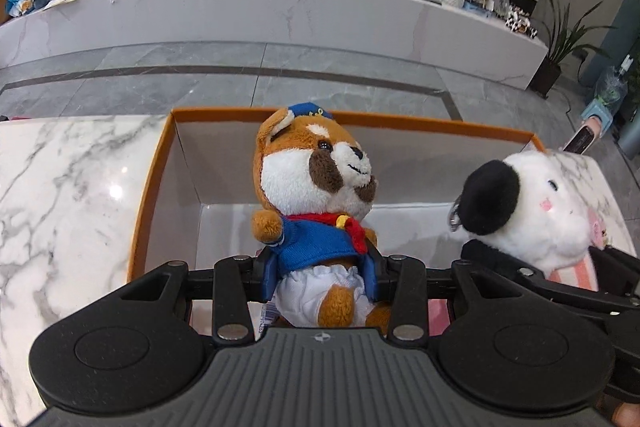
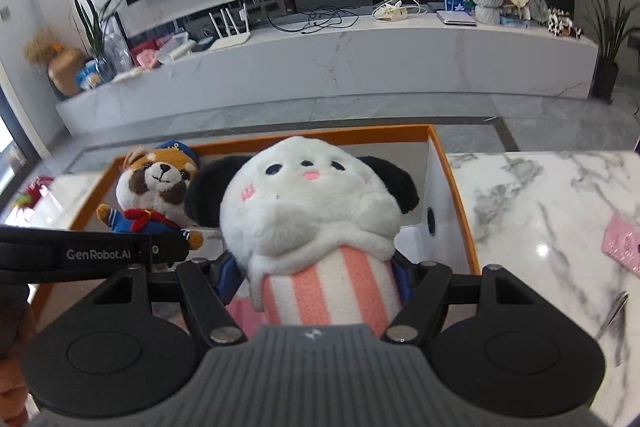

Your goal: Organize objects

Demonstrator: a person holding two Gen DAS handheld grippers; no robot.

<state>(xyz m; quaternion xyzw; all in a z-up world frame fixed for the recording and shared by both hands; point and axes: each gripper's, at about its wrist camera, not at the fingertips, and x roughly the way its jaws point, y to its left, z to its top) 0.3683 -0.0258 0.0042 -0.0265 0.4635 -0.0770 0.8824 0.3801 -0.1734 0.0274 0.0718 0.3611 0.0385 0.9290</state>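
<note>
Black plastic tongs fill the bottom of both views. Left gripper [image 1: 322,269] is clamped on the waist of a small brown-and-white plush dog w/ blue cap, blue knit top & red scarf [image 1: 316,195]; blue pads press its white shorts from both sides. Right gripper [image 2: 320,277] squeezes the pink-and-white striped base of a round white plush w/ black ears [image 2: 308,211], which bulges over the jaws.

Largest to smallest:
- White marble tabletop w/ grey veins [image 1: 72,187], left & right edges of both frames.
- Orange-rimmed open cardboard box w/ white inside [image 1: 188,163], mid-frame, on the table; looks empty.
- White plush: centre of right view, lower right of left view, above the box's near edge.
- Dog plush: centre of left view, held over the box interior, not yet resting in it.
- Small pink packet [image 2: 624,243], right edge of right view, on the marble.

Handling, my guess: both toys are light, soft, squashy, not fragile; fur may slip, so grip at the narrow waist/base, as now.
</note>
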